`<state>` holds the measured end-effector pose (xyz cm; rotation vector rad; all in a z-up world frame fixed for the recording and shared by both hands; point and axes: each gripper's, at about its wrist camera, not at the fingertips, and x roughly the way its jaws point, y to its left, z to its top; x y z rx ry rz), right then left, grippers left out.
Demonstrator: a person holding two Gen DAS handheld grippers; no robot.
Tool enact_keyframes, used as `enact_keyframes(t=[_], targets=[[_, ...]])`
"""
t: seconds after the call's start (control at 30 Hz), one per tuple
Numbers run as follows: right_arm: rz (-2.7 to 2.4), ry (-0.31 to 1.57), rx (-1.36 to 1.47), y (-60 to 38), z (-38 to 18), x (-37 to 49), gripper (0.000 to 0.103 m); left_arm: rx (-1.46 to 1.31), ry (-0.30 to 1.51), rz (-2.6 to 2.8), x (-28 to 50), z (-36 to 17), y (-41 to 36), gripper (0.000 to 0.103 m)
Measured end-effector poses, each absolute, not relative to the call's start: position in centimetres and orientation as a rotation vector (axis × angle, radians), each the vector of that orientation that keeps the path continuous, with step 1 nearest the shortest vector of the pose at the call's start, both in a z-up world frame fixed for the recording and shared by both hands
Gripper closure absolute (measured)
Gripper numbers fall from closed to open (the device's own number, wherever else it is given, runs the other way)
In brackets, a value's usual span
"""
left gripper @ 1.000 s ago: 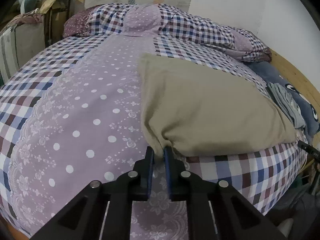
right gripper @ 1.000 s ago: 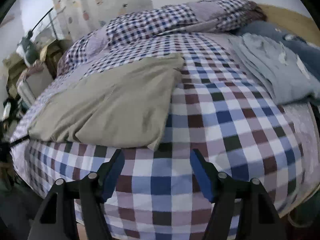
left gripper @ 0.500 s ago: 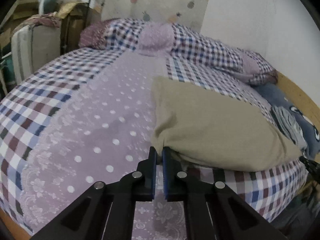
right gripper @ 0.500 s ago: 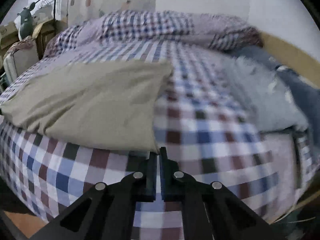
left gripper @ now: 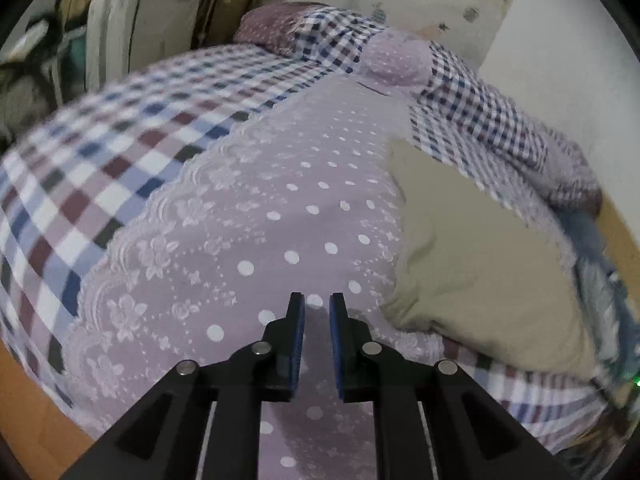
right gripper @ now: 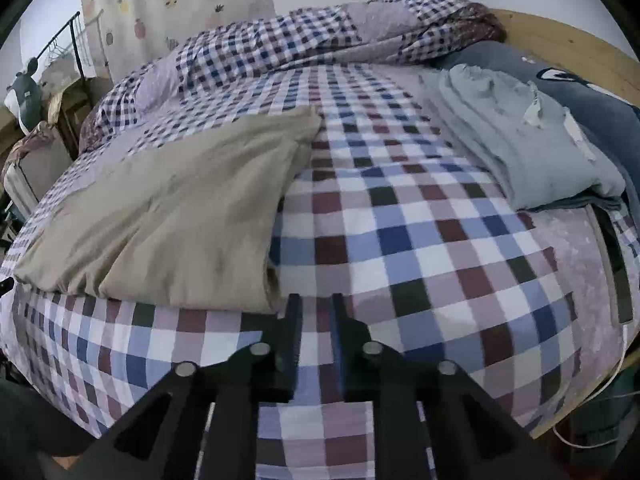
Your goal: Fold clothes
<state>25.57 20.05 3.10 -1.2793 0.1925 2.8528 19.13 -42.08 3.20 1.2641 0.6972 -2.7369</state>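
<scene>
two parted grippers, left (left gripper: 317,306) and right (right gripper: 316,307), beside soft beige folded garment (right gripper: 176,216)

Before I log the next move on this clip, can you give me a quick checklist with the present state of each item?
1. Left gripper empty, fingers apart: ok.
2. Right gripper empty, fingers apart: ok.
3. Beige garment lies folded on the checked bedspread, free of both grippers: ok.
4. Garment's edges lined up all round: cannot tell, far side blurred.
5. Folded grey garment lies apart from the beige one: ok.
</scene>
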Motion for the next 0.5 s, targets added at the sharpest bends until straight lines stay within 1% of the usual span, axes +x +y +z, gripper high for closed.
enact_keyframes(t=[0.07,0.13,0.2,0.3,0.43,0.5], targets=[[2.863,0.218,-1.275,19.9,3.3,25.4,0.083,1.285,0.762,-2.758,19.1,2.9,-42.1,0.092],[2.875,0.264,-1.252,19.7,3.4,25.3,0.081,1.298,0.821,-2.788,18.9,2.9,-42.1,0.087],[2.878,0.334,-1.243,20.2,3.4,24.6,0.077,1.305,0.89,-2.813,18.9,2.7,-41.9,0.068],[2.882,0.486,-1.231,20.9,3.4,24.2,0.073,1.286,0.954,-2.85,18.4,2.9,-41.6,0.053],[2.893,0.697,-1.192,21.7,3.4,24.5,0.064,1.308,0.967,-2.84,17.2,2.6,-41.1,0.052],[2.901,0.776,-1.174,22.0,3.4,24.6,0.062,1.31,1.002,-2.833,16.9,2.3,-41.2,0.052]])
